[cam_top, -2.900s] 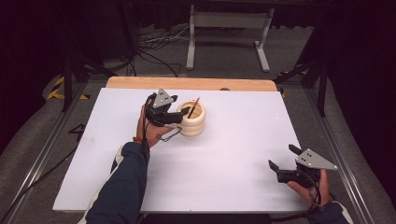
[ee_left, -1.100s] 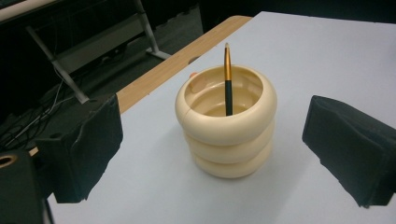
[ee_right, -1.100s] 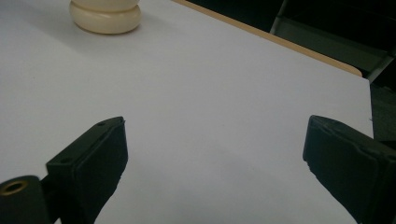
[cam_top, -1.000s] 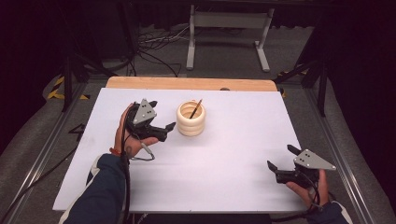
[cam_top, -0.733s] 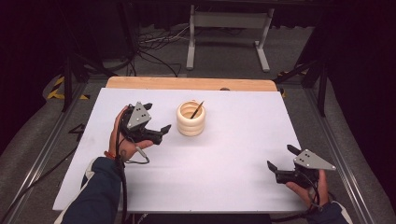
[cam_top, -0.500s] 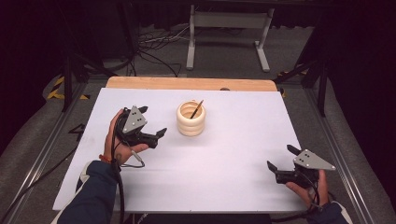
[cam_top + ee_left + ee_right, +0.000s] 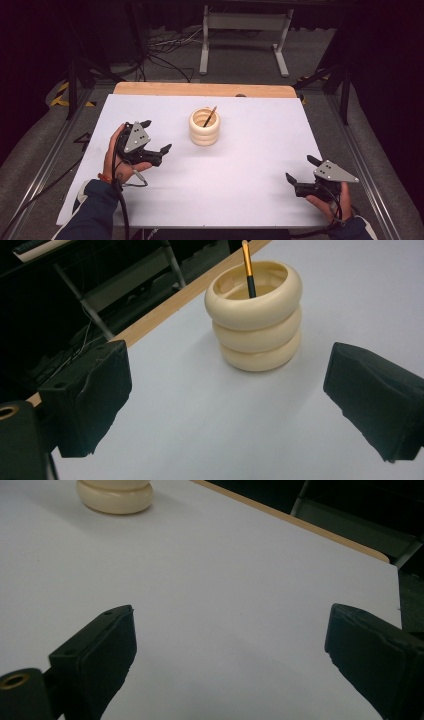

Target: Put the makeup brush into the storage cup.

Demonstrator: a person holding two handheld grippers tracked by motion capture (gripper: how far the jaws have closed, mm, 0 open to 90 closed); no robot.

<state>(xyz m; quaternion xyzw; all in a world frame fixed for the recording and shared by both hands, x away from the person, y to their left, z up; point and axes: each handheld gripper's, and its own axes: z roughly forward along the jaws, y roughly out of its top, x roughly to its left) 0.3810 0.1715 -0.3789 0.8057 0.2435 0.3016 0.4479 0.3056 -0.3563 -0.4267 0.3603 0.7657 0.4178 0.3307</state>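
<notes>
The ribbed cream pot, a brush leaning inside it, stands at upper centre of the white table, while the left gripper, jaws wide and empty, sits left of it and the right gripper, equally wide, lies at lower right.

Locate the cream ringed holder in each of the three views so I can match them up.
High view: the cream ringed holder stands centre, toward the table's far side, a thin stick leaning inside.
Left gripper view: upper middle, beyond the open left claw, stick visible.
Right gripper view: just its base at the top left edge.
Shared landmark: the table's wooden far edge.
</notes>
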